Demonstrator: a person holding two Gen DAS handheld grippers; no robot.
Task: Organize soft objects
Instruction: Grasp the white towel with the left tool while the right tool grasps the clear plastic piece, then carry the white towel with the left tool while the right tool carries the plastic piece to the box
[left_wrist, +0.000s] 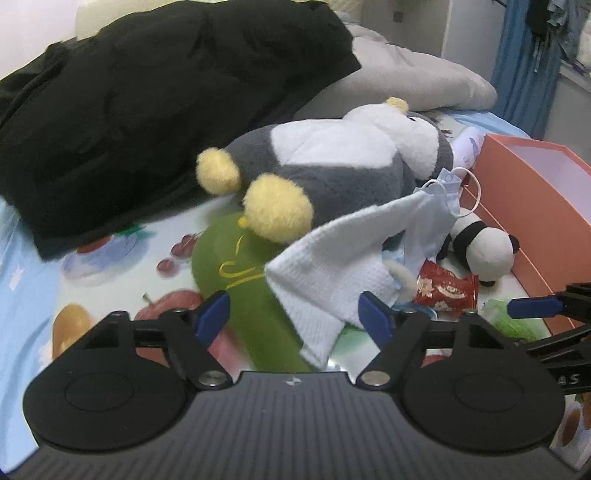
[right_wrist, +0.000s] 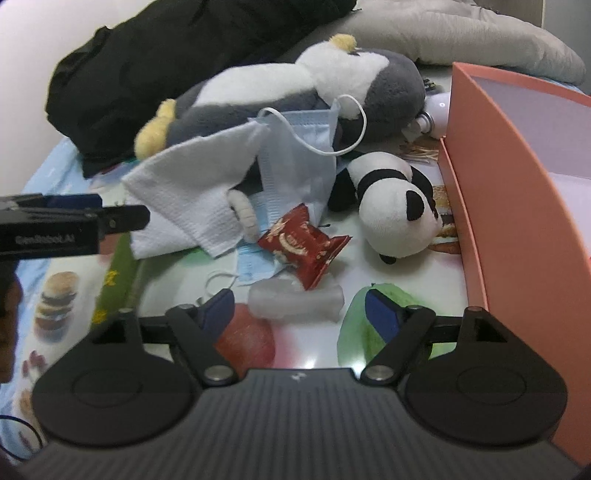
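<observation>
Nearby, black coat (left_wrist: 147, 110) behind penguin plush (left_wrist: 332, 166), orange box (right_wrist: 517, 184) rightward

Home bedroom. Evidence: a fruit-print bedsheet (left_wrist: 110, 266) as the work surface, a grey pillow (left_wrist: 406, 81) and a black padded jacket (left_wrist: 147, 92) heaped on it, plush toys, clothes hanging (left_wrist: 554, 22) beside a blue curtain (left_wrist: 517, 74).

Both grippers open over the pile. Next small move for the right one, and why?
Probably ease the right gripper forward and right onto the panda plush. Its jaws are open and empty, the panda lies loose with nothing on top, right beside the open orange box.
</observation>
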